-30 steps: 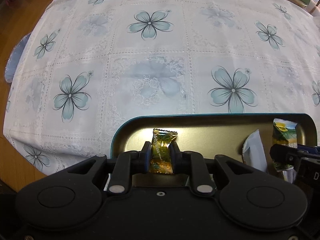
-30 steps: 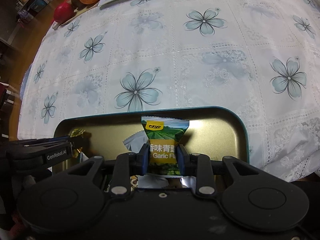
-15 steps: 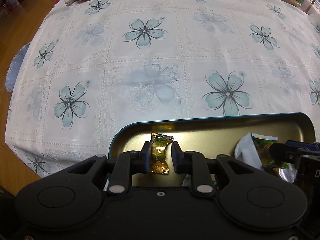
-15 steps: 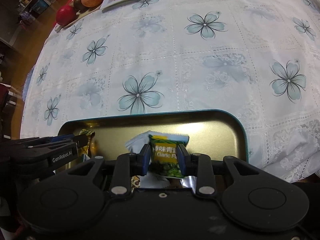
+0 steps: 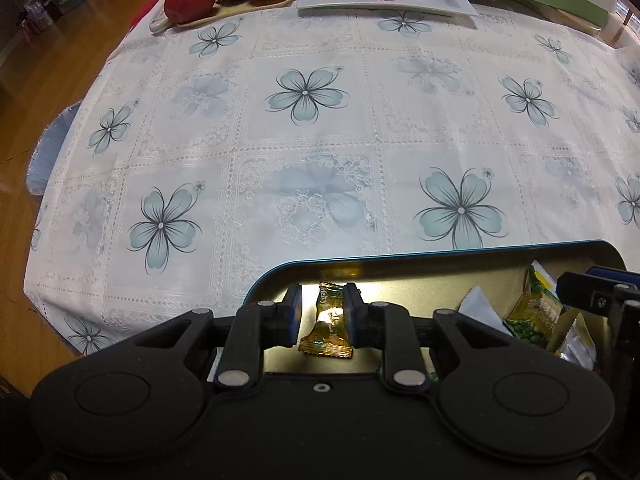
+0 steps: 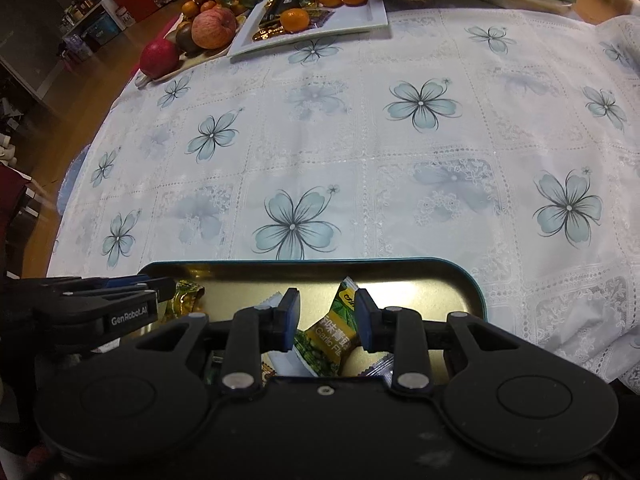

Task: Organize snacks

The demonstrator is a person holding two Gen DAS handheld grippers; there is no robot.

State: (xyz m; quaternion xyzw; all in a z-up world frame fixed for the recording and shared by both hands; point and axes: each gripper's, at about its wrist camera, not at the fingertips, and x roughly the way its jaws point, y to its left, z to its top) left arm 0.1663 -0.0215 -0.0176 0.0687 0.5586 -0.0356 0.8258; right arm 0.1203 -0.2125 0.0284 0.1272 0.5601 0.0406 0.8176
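Candy [image 5: 329,326] between spread left gripper [image 5: 322,312] pads, touching right pad | long axis fore-aft | right gripper [image 6: 327,316] spread over pea packet [image 6: 333,334] | both lie in tin [image 5: 440,255]

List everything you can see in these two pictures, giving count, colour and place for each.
tin: one, teal rim, gold inside, near table edge
candy: one, golden, tin's left end
pea packet: one, green-yellow, tin's right part
white packets: several, beside the pea packet
tablecloth: one, white, blue flowers
fruit: several, red, orange, dark, far edge
plate: one, white, far edge, holding oranges
left gripper: black, jaws just been opening, candy between
right gripper: black, open around the pea packet
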